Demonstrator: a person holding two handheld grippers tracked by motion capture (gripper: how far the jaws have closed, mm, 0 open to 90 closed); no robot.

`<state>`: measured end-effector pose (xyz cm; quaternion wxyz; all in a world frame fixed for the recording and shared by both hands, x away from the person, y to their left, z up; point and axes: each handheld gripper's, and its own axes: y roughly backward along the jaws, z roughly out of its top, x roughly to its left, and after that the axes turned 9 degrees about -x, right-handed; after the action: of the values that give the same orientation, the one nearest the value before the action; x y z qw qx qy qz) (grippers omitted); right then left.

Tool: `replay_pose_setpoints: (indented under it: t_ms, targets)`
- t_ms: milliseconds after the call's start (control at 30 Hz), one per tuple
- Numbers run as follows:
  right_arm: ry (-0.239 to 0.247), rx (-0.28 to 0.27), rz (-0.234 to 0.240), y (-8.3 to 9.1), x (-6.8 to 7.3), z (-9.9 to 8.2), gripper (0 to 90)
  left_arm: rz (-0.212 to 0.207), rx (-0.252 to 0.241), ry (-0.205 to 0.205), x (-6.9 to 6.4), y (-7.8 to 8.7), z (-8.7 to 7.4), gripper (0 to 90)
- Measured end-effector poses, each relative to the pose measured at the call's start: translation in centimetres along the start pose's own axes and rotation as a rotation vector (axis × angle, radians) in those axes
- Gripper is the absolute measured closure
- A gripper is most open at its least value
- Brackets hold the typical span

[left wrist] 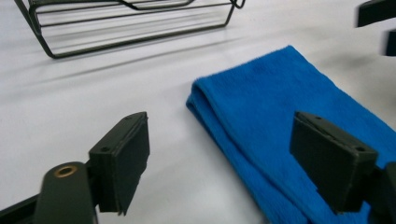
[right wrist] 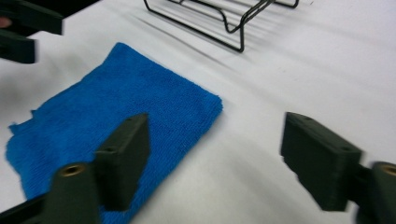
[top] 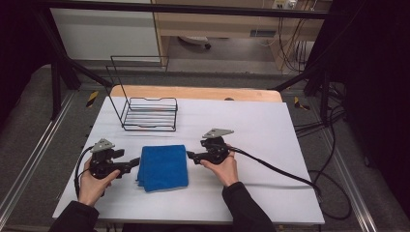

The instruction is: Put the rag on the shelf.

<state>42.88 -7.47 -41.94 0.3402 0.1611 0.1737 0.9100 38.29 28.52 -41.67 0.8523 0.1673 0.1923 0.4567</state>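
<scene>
While the folded blue towel [top: 162, 167] lies flat on the white surface [top: 261, 130], near its front edge, a gripper sits on either side of it. The left gripper [top: 137, 164] is held low just beside the towel's left edge, tips pointing in toward the cloth. In the left gripper view its fingers [left wrist: 122, 161] stand wide apart, nothing between them; one hangs over bare surface, the other over the towel [left wrist: 285, 121], and the folded edge runs up between the two. Over on the other side, the right gripper [top: 190, 155] is right at the towel's upper right corner, pointing left. In the right gripper view its fingers [right wrist: 122, 156] are spread wide too and hold nothing: one is above the blue cloth [right wrist: 116, 116], the other over plain white. Whether any tip touches the fabric, I cannot tell. Behind the towel, well apart from it, a black wire rack [top: 147, 113] stands upright on the surface with its tall back frame rising at the left.
</scene>
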Motion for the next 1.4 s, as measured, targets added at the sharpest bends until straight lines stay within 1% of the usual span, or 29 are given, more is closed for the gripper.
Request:
replay_pose_setpoints:
  t_ms: [33,133,200,267,367,467,533,567,600,667,800,867,967,1100,1167,1233,1300,1367,1400]
  targets:
    - [0.0,-0.008,0.002,0.6,-0.1,0.1,19.6,0.005,0.007,-0.002,0.1,-0.3,0.3,22.8]
    - [0.003,-0.037,0.017,2.3,-0.4,0.2,13.9,0.011,0.034,0.013,0.3,-1.2,1.0,28.7]
    - [0.006,-0.041,0.021,3.3,-0.6,0.1,9.9,0.014,0.04,0.019,0.4,-2.0,1.4,32.9]
    - [0.011,-0.046,0.02,4.1,-0.8,-0.3,8.5,0.022,0.06,0.024,0.5,-3.0,1.7,36.7]
    - [0.001,-0.052,0.015,5.0,-1.2,-1.0,6.9,0.027,0.095,0.02,0.8,-4.4,1.8,40.6]
    - [-0.01,-0.056,0.016,5.6,-1.5,-1.7,6.3,0.031,0.093,0.043,1.2,-5.4,1.6,48.1]
    - [-0.017,-0.068,0.019,5.9,-1.7,-2.2,7.1,0.034,0.108,0.034,1.3,-6.0,1.4,49.3]
    - [-0.019,-0.054,0.019,6.0,-1.8,-2.4,6.8,0.037,0.115,0.024,1.3,-6.2,1.3,51.0]
    - [-0.011,-0.041,0.019,6.0,-1.8,-2.5,6.5,0.035,0.117,0.018,1.3,-6.4,1.2,53.0]
    - [-0.012,-0.04,0.016,6.1,-1.8,-2.6,7.0,0.031,0.121,0.014,1.2,-6.7,1.1,56.6]
    - [-0.037,-0.047,0.034,5.7,-1.7,-2.8,7.6,0.012,0.124,0.005,1.1,-7.4,0.8,62.6]
    - [-0.042,-0.037,0.037,5.5,-1.7,-2.9,7.6,0.005,0.13,-0.006,1.1,-7.5,0.7,65.1]
    - [-0.042,-0.022,0.037,5.3,-1.7,-3.0,7.5,-0.005,0.136,-0.007,1.0,-7.7,0.6,68.4]
    - [-0.041,-0.007,0.042,5.1,-1.7,-3.2,6.7,0.001,0.145,-0.007,0.8,-7.7,0.6,70.6]
    - [-0.044,-0.008,0.041,5.0,-1.7,-3.2,6.2,-0.014,0.153,0.003,0.8,-7.7,0.6,74.8]
    - [-0.033,0.0,0.04,4.9,-1.6,-3.1,5.4,-0.016,0.157,0.006,0.6,-7.7,0.6,79.6]
    - [-0.025,0.0,0.041,4.7,-1.5,-3.0,4.7,-0.015,0.159,0.0,0.5,-7.7,0.6,81.5]
    - [-0.028,-0.011,0.046,4.5,-1.3,-2.8,4.5,-0.016,0.159,-0.001,0.5,-7.7,0.6,82.4]
    - [-0.031,-0.012,0.041,4.3,-1.3,-2.7,3.6,-0.015,0.157,-0.002,0.5,-7.7,0.6,82.7]
